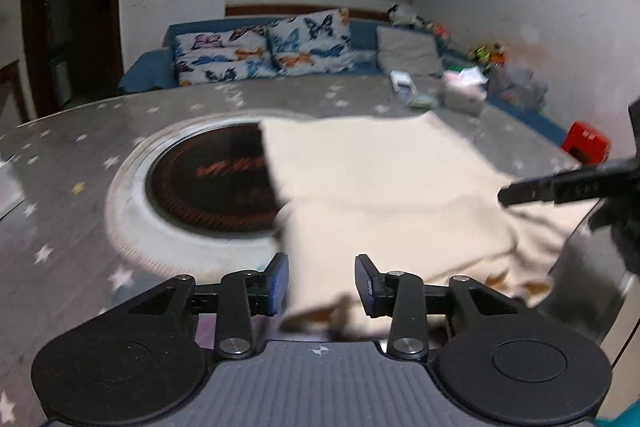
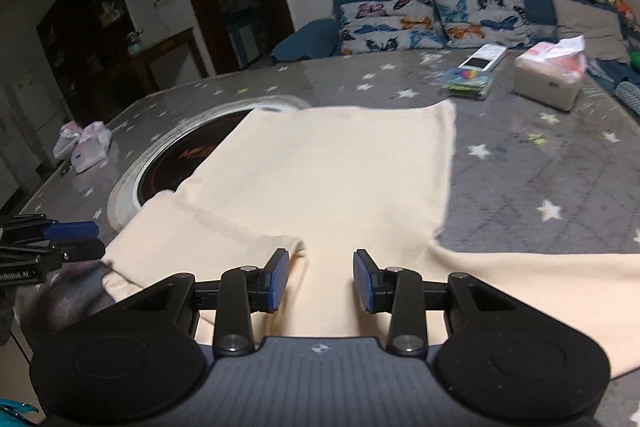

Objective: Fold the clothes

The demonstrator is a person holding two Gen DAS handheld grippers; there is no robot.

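Note:
A cream T-shirt [image 2: 332, 171] lies spread on the grey star-patterned table [image 2: 540, 167], its hem toward the far side; it also shows in the left wrist view [image 1: 384, 187]. One sleeve [image 2: 192, 239] lies at the left, folded over the body. My right gripper [image 2: 320, 279] is open and empty, above the shirt's near part. My left gripper [image 1: 322, 281] is open and empty over the shirt's left near edge. The other gripper shows at the right edge in the left wrist view [image 1: 560, 187], and at the left edge in the right wrist view [image 2: 52, 247].
A round inset cooktop [image 1: 208, 187] sits in the table, partly under the shirt. A tissue box [image 2: 548, 75], a remote [image 2: 484, 59] and a colourful packet [image 2: 468, 83] lie at the far right. A small pink bundle [image 2: 84, 143] lies far left. A sofa [image 2: 440, 15] stands behind.

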